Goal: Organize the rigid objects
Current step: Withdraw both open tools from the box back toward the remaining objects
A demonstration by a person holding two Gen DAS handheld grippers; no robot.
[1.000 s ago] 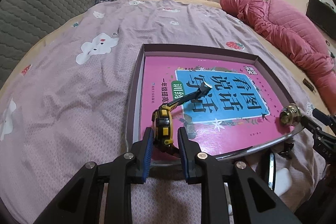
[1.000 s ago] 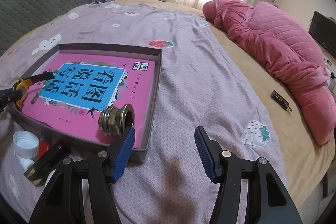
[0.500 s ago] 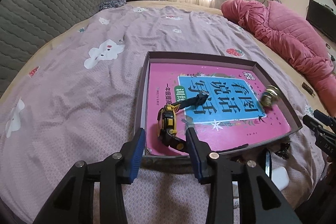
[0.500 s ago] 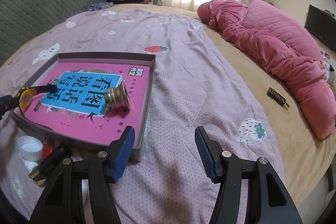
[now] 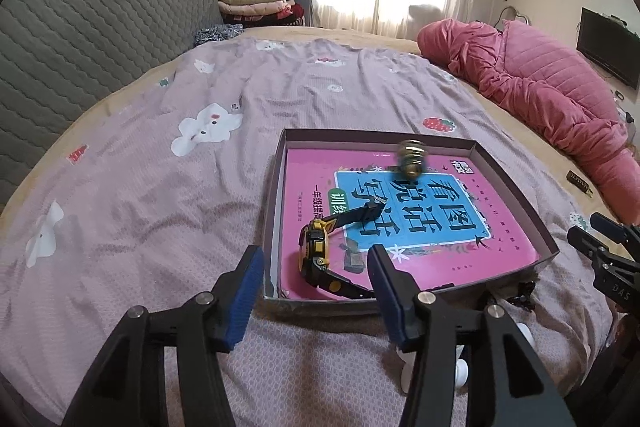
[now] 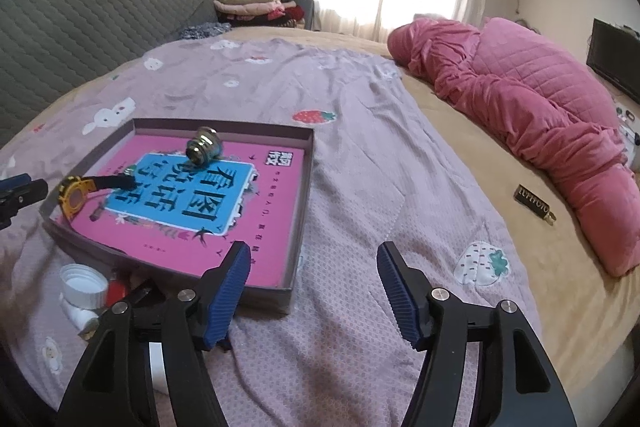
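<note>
A shallow brown tray [image 5: 516, 183] [image 6: 300, 195] lined with a pink book lies on the purple bedsheet. In it lie a yellow-and-black watch [image 5: 320, 251] [image 6: 76, 191] at the near left and a brass fitting [image 5: 414, 159] [image 6: 204, 147] near the far wall. My left gripper [image 5: 316, 291] is open and empty, just in front of the tray's near edge by the watch. My right gripper [image 6: 316, 287] is open and empty above the sheet at the tray's right near corner.
A white bottle cap [image 6: 84, 283], a red piece [image 6: 118, 289] and a small white object [image 5: 524, 335] lie on the sheet in front of the tray. A black keychain tag [image 6: 534, 205] lies to the right. A pink quilt [image 6: 540, 115] is heaped along the right side.
My left gripper let go of the watch, opened wide and drew back. The brass fitting rolled across the tray to its far side. The right gripper drew back and up.
</note>
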